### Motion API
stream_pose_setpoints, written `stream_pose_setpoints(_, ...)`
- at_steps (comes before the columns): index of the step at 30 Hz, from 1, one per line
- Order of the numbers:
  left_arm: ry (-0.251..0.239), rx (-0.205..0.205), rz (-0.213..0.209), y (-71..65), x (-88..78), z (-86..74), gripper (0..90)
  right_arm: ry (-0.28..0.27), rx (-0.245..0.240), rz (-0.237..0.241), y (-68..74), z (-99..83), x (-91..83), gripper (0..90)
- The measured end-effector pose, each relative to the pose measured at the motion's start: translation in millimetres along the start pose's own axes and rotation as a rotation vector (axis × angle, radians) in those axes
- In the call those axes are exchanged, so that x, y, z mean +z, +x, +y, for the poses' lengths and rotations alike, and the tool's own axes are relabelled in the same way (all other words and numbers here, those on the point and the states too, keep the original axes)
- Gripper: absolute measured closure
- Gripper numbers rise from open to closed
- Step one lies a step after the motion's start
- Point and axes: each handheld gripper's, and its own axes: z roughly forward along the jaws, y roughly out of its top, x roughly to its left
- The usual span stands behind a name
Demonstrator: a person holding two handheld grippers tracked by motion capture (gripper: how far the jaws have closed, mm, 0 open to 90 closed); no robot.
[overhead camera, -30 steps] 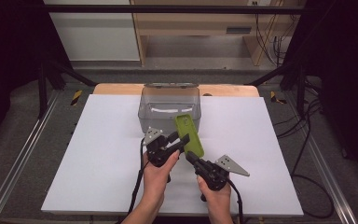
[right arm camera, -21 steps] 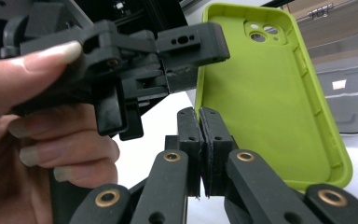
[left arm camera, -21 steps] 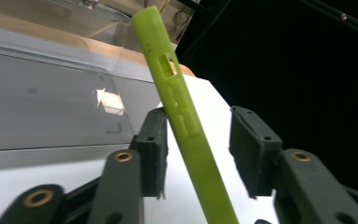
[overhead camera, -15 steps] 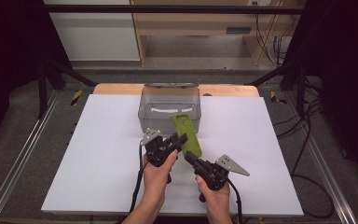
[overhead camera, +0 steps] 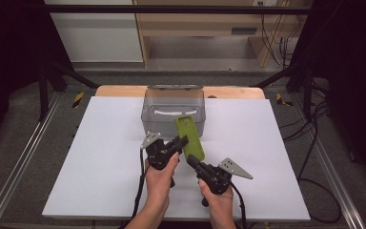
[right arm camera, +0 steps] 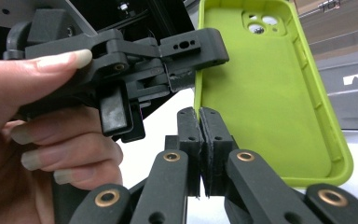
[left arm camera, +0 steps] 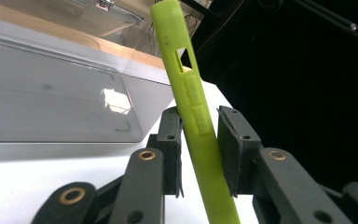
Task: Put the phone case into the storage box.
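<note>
- Jaws on my left gripper (overhead camera: 181, 141) have just been closing and now bracket the long edge of the green phone case (overhead camera: 189, 137); in the left gripper view the pads (left arm camera: 170, 140) sit at either face of the case (left arm camera: 193, 112), one touching, the other with a hair of daylight, so I judge the grip as barely made.
- My worry there: if I pull before that clamp is firm, the soft case could slide out or twist between the pads.
- Case itself stands tilted in the air over the white table (overhead camera: 100, 157), just in front of the clear plastic box (overhead camera: 174, 107), its top corner overlapping the box's front wall in the high view. A swing forward could knock the box or catch its rim.
- Right gripper (overhead camera: 191, 161) has its jaws together, pinched on the case's lower rim (right arm camera: 196, 109) by the look of the right gripper view, though the bite is thin.
- With two grips on a flexible shell, any opposed motion of my hands could bend it or peel it out of the shallower hold, and it would drop onto the table.
- Left gripper's body (right arm camera: 121, 70) sits close to my right jaws; crowding could make them collide.
</note>
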Motion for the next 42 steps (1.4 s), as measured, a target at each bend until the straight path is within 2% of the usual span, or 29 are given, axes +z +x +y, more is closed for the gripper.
stream_pose_setpoints(6, -0.012, -0.01, 0.003, -6.7, -2.8, 1.9, 76.9, 0.005, 0.002, 0.001, 1.5, -1.9, 2.4, 88.0)
stream_pose_setpoints(12, -0.021, -0.028, 0.011, -8.1, -3.8, 2.6, 77.4, 0.003, -0.013, -0.002, 2.6, -0.8, 3.4, 87.8)
stream_pose_setpoints(15, -0.022, -0.021, 0.009, -8.8, -5.1, 3.5, 77.5, 0.001, -0.025, -0.001, 3.0, -0.6, 3.5, 87.5)
stream_pose_setpoints(19, -0.033, 0.009, 0.015, -6.2, -10.0, 8.1, 77.6, 0.011, -0.057, 0.016, 4.8, 2.1, 3.1, 84.9)
stream_pose_setpoints(21, -0.039, 0.022, 0.025, -3.0, -13.8, 12.3, 77.6, 0.009, -0.095, 0.007, 5.2, 4.3, 1.7, 84.3)
stream_pose_setpoints(24, -0.046, 0.035, 0.045, 3.1, -19.7, 19.2, 77.6, 0.006, -0.096, -0.004, 2.8, 6.9, -0.3, 83.9)
stream_pose_setpoints(33, -0.037, 0.138, 0.123, 20.7, -38.5, 39.7, 77.6, 0.028, -0.158, -0.049, -2.2, 10.1, -3.2, 78.1)
stream_pose_setpoints(38, -0.045, 0.191, 0.167, 28.3, -46.0, 56.4, 77.6, 0.046, -0.214, -0.089, -2.1, 9.8, -3.6, 66.5)
stream_pose_setpoints(40, -0.045, 0.2, 0.174, 29.1, -47.2, 59.9, 77.6, 0.065, -0.245, -0.119, -2.0, 9.5, -2.3, 55.6)
stream_pose_setpoints(42, -0.046, 0.233, 0.193, 30.6, -50.6, 70.4, 77.6, 0.083, -0.267, -0.143, -2.6, 8.6, -0.9, 46.0)
